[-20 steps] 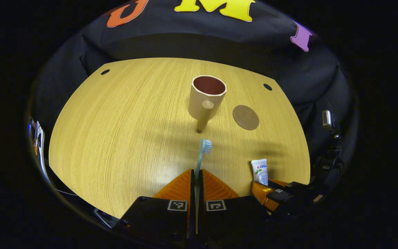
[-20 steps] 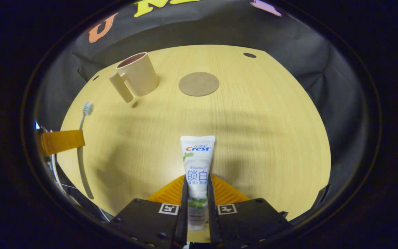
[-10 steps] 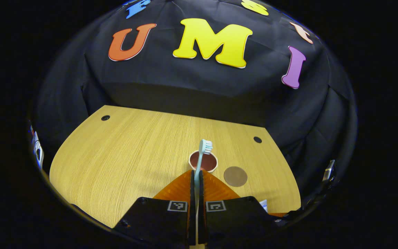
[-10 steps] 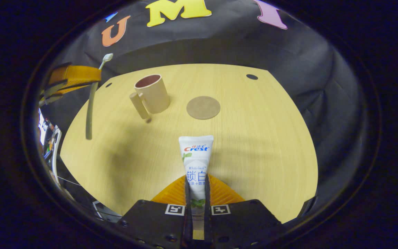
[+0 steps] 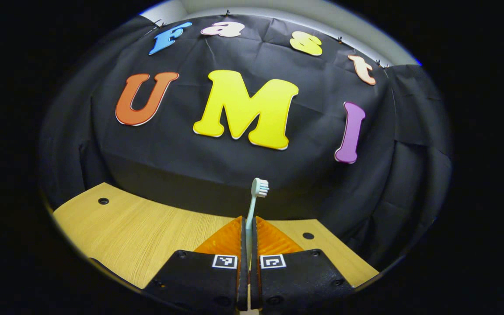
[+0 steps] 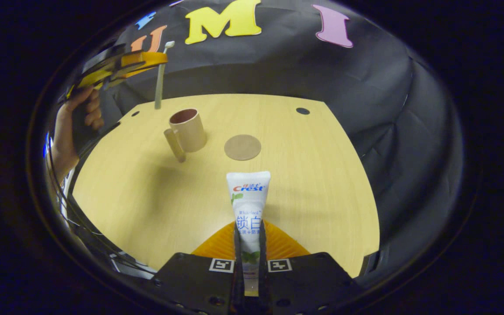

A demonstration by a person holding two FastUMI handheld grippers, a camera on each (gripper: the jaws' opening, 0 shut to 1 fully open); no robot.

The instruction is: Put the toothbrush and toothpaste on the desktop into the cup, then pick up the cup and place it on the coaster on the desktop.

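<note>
My left gripper (image 5: 248, 221) is shut on a pale blue toothbrush (image 5: 254, 202), whose bristled head sticks out against the wall. In the right gripper view that gripper (image 6: 147, 59) hangs high above the table, left of and above the cup, with the toothbrush (image 6: 160, 83) hanging handle-down. My right gripper (image 6: 250, 227) is shut on a white toothpaste tube (image 6: 248, 197) held above the table's near part. The beige cup (image 6: 187, 131) with a side handle stands upright at the far left. A round brown coaster (image 6: 242, 147) lies just right of it.
The wooden table (image 6: 300, 183) has small dark holes near its far corners (image 6: 302, 111). A hand (image 6: 77, 118) holds the left gripper at the left edge. Black cloth closes the booth behind the table (image 5: 147, 218).
My left gripper has lifted and tilted up with the toothbrush, so the cup and coaster dropped out of its view. The right gripper rose a little with the toothpaste.
</note>
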